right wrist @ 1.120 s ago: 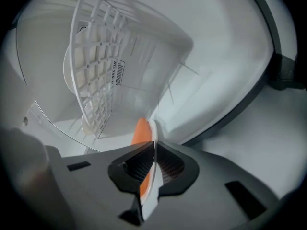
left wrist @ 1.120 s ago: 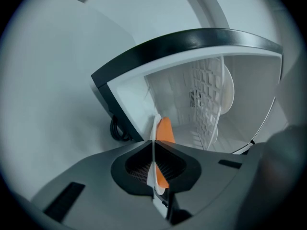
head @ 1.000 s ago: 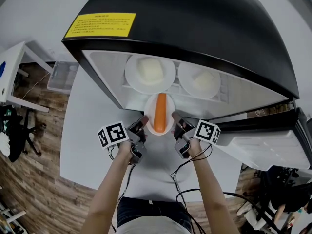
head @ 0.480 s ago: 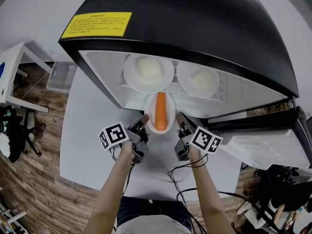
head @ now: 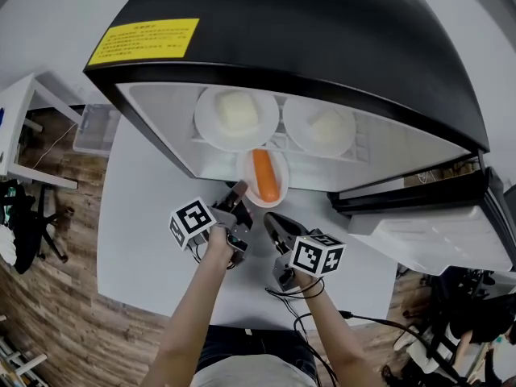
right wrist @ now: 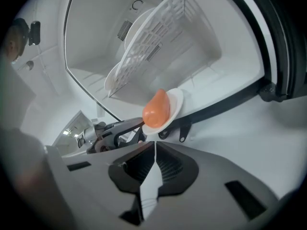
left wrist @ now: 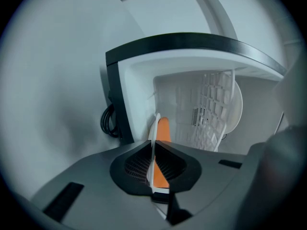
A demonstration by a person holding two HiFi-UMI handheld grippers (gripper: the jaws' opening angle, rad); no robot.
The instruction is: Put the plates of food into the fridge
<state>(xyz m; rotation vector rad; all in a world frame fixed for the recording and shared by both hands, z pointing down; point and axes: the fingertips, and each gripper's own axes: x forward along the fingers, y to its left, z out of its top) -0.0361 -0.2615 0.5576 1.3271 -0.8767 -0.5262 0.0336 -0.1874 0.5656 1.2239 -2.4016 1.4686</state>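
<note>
**Left claw on carrot plate at fridge mouth; right claw empty**

My left claw (head: pixel 236 193), forearm stretched forward, is clamped on the near rim of the small white plate (head: pixel 280 168). My right claw (head: pixel 270 218) hangs over the counter (head: pixel 153 216), apart from the plate. Its jaws have just closed together on nothing. The plate carries one orange carrot (head: pixel 264 176) at the front edge of the open fridge (head: pixel 322 47).

Reads as a lab or test room, not a home. My mini fridge (head: pixel 322 47) sits on a white table (head: pixel 145 216). Cables (head: pixel 367 321) trail off it. Wood-look floor (head: pixel 56 329), clear bin (head: pixel 95 127), another desk (head: pixel 20 103).
</note>
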